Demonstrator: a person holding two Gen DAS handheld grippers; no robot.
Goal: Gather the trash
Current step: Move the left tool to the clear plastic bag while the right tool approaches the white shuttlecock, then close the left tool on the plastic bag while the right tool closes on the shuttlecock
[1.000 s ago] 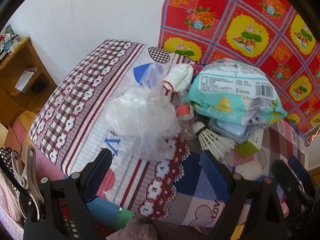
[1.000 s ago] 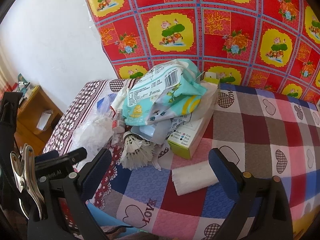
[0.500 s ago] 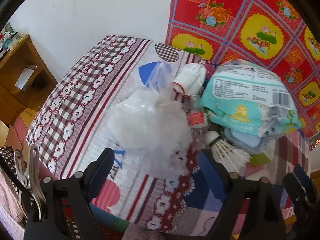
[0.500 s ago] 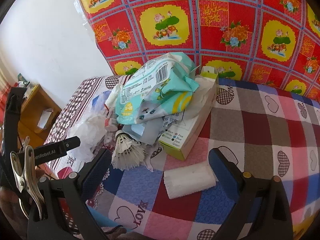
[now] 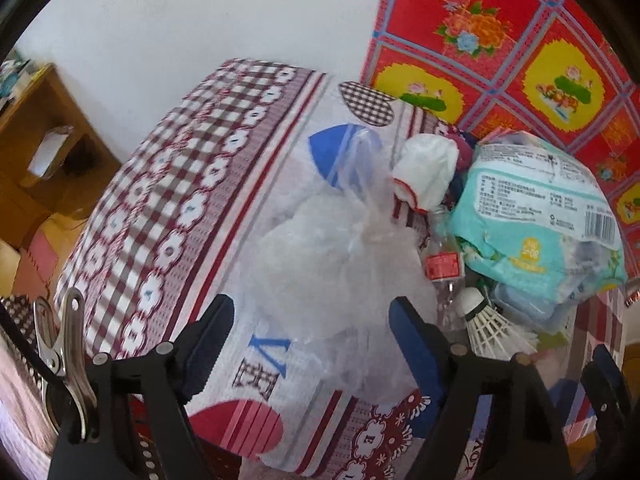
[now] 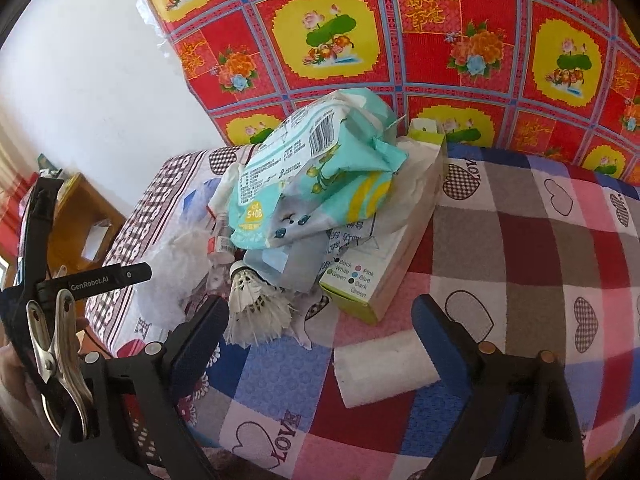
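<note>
Two wrist views, both angled steeply down at the bed

The clear plastic bag [image 5: 344, 264] was seen close from the left; the shuttlecock [image 6: 256, 308] and teal packet [image 6: 316, 176] were shared.

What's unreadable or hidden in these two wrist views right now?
- Left wrist view: the clear plastic bag lies between the closing left gripper fingers; contact cannot be judged.
- Left wrist view: the bottle is mostly covered by the bag and the teal wipes pack.
- Right wrist view: the box is buried under the wipes pack.
- Both views: the pack's print is too small to read.
- Right wrist view: the white foam piece is partly behind a finger of the right gripper.
</note>
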